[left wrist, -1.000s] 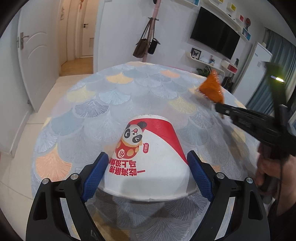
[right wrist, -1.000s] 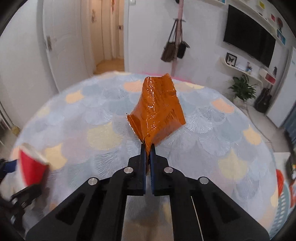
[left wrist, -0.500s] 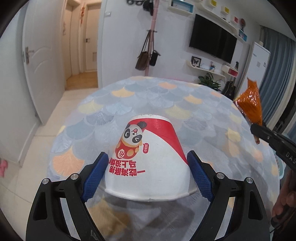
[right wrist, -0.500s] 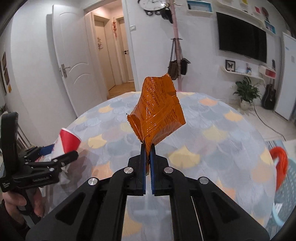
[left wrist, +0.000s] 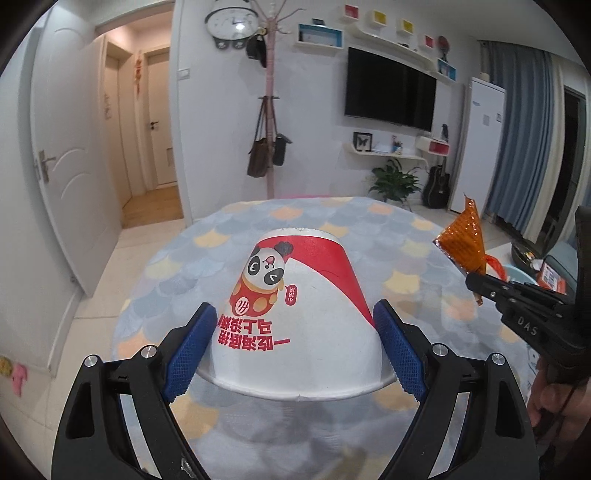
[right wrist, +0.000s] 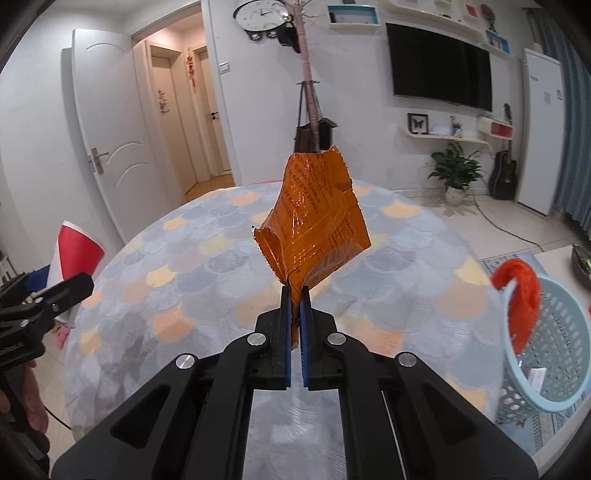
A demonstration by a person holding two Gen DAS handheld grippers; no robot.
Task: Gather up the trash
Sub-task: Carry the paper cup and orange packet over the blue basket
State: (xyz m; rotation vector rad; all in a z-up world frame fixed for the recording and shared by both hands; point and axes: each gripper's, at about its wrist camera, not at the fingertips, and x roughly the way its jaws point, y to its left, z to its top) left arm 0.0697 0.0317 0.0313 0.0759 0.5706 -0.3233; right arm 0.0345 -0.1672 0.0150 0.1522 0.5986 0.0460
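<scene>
Item one: left claw point(left wrist: 295, 354), blue-padded fingers point(left wrist: 190, 349) spread wide and pressed against both flanks of a paper cup point(left wrist: 295, 314), so the claw is grasping the cup. The cup is white with a red band and a panda print, held upside down, its wide rim nearest the camera and its base pointing away, lifted clear above the surface point(left wrist: 388, 236). In the right wrist view the same cup point(right wrist: 75, 251) appears at the left edge, again in the left claw point(right wrist: 48, 291). Item two: right claw point(right wrist: 294, 314), clenched tight on the lower corner of an orange foil wrapper point(right wrist: 314, 229); the crumpled, glossy wrapper stands up from the pads, held in the air over the surface point(right wrist: 184, 258). In the left wrist view that wrapper point(left wrist: 463, 240) shows at the right, pinched in the right claw point(left wrist: 476, 282), with a person's hand point(left wrist: 550, 398) on the handle below. Item three: the surface, round, covered in a cloth of grey, blue and orange scallop pattern. Item four: a pale blue perforated basket point(right wrist: 554, 350) on the floor just beside the surface at the right, with an orange-red object point(right wrist: 521, 295) draped over its rim. Background: a wall television point(right wrist: 439, 77), a coat stand point(left wrist: 271, 110) with bags and a wall clock point(left wrist: 232, 18).
</scene>
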